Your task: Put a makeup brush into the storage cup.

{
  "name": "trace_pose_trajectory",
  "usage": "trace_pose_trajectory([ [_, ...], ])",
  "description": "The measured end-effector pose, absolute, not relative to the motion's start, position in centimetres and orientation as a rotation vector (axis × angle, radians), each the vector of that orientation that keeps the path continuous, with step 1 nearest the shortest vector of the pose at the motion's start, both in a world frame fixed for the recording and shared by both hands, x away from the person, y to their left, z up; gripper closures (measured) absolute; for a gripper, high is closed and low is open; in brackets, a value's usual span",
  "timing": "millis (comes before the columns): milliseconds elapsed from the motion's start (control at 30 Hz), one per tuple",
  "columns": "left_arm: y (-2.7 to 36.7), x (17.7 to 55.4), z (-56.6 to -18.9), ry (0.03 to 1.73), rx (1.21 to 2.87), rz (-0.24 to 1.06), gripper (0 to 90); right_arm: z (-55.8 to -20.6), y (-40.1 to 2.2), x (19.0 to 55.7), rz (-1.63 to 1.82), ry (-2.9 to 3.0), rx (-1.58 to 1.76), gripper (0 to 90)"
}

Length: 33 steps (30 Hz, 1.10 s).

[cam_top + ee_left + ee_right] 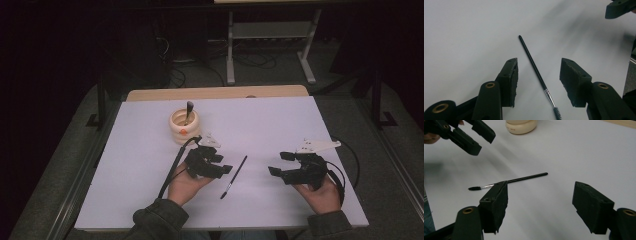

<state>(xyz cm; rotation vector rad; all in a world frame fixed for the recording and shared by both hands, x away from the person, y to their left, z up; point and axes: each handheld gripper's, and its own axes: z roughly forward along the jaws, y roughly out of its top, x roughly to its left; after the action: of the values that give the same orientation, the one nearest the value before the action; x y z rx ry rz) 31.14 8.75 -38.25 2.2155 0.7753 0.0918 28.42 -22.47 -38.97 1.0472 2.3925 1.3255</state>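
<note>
- I see my left gripper (220,165) low over the white table (280,120), its jaws apart with nothing pressed between them.
- A thin black brush (537,75) lies flat on the table in the gap between those jaws, touching neither pad as far as the left gripper view lets me judge.
- Its small bristle head (557,113) sits closest to the gripper's body, and the plain handle end points away past the jaw tips.
- In the high view the brush (234,177) lies just to the right of my left gripper, between the two grippers and nearer the left one.
- My right gripper (281,164) rests well to the right of the brush, jaws spread wide and holding nothing.
- From the right gripper view the brush (519,180) lies crosswise just beyond the jaw tips, bristles toward the left gripper (475,136).
- A cream ringed cup (184,126) stands beyond my left gripper, near it, with a dark-handled tool (188,111) upright inside; the dim picture leaves me unsure what sort of tool it is.
</note>
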Motion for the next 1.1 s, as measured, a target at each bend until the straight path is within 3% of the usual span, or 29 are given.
trace_pose_trajectory([
  [433,6.9,30.8,-40.5,0.775,2.276,0.026,57.2,-39.1,-22.4,28.5,1.327,2.395,1.052,27.4],
  [1100,5.4,31.1,-42.9,0.806,2.362,0.043,66.2,-39.1,-22.4,28.6,1.328,2.402,1.037,27.5],
])
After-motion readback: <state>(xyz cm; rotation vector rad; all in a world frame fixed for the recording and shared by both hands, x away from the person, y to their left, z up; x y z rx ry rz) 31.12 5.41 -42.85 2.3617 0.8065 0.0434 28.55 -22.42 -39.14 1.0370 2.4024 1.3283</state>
